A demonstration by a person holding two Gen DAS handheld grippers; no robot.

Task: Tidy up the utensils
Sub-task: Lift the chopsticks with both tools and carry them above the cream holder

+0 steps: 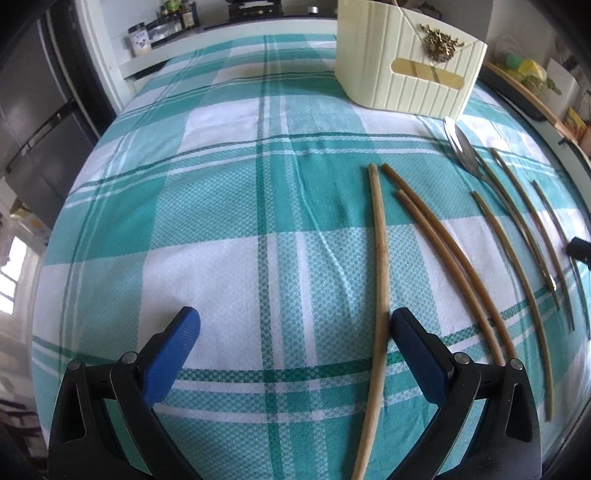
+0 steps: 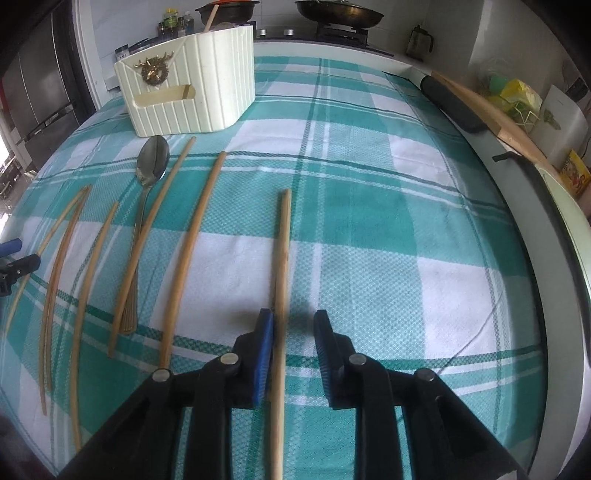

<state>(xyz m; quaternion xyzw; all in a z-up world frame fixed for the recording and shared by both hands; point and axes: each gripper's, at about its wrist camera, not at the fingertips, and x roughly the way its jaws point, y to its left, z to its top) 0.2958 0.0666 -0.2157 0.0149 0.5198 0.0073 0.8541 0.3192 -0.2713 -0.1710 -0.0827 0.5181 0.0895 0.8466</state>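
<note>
Several wooden chopsticks and a metal spoon (image 2: 151, 162) lie in a row on the teal checked cloth (image 2: 369, 221). A cream ribbed utensil holder (image 2: 192, 92) stands behind them. My right gripper (image 2: 293, 321) straddles the rightmost chopstick (image 2: 282, 258). The stick rests against the left pad (image 2: 264, 350), and a gap shows between it and the right pad. In the left wrist view my left gripper (image 1: 295, 317) stands wide open. The leftmost chopstick (image 1: 380, 258) lies along the inner edge of its right finger (image 1: 406, 332). The spoon (image 1: 463, 151) and the holder (image 1: 406, 74) sit to the right and beyond.
A stove with dark pans (image 2: 340, 14) lines the back counter, with jars (image 1: 140, 38) at its left. A wooden board and a dark roll (image 2: 458, 103) border the cloth's right side. A grey fridge (image 1: 33, 110) stands at the left.
</note>
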